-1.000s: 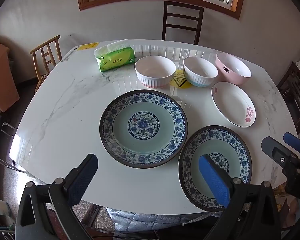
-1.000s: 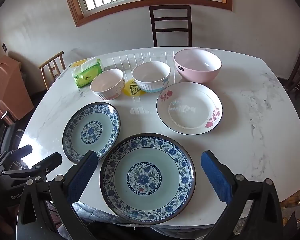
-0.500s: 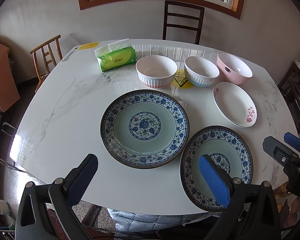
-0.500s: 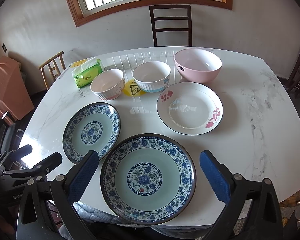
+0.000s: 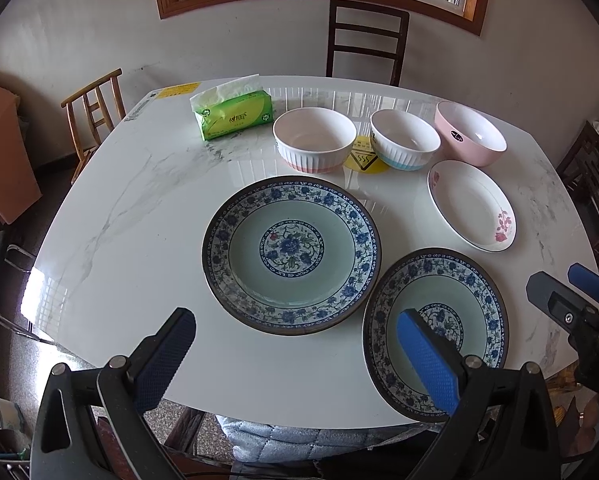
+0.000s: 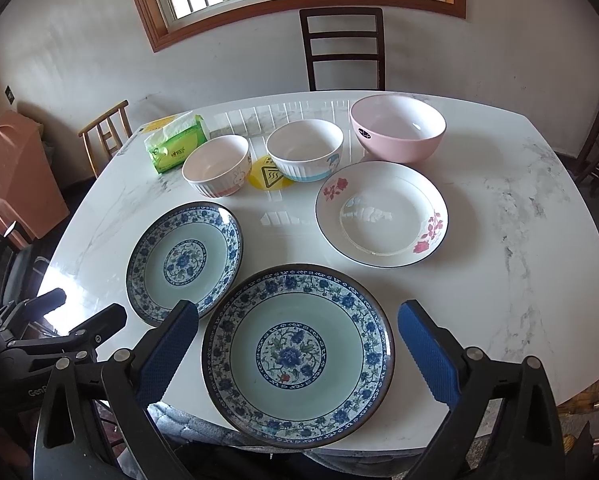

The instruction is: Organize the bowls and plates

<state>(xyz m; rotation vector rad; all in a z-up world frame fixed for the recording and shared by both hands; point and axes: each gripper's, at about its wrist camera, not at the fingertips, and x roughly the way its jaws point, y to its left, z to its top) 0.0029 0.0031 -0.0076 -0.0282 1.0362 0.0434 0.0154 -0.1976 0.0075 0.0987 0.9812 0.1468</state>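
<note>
Left wrist view: little differs from a second ago; the scene sits a touch lower right. The left gripper [image 5: 295, 354] hangs with fingers spread, gripping nothing, over the near edge of the table [image 5: 139, 216]. A large blue-patterned plate [image 5: 291, 255] lies flat at centre; a second one [image 5: 435, 334] lies at 4 o'clock, its rim just beside the first.

Right wrist view: almost unchanged. The right gripper [image 6: 298, 350] is released, straddling the near plate [image 6: 297, 354]. The white flowered plate [image 6: 381, 214] lies at 1 o'clock, three bowls [image 6: 305, 156] beyond.
</note>
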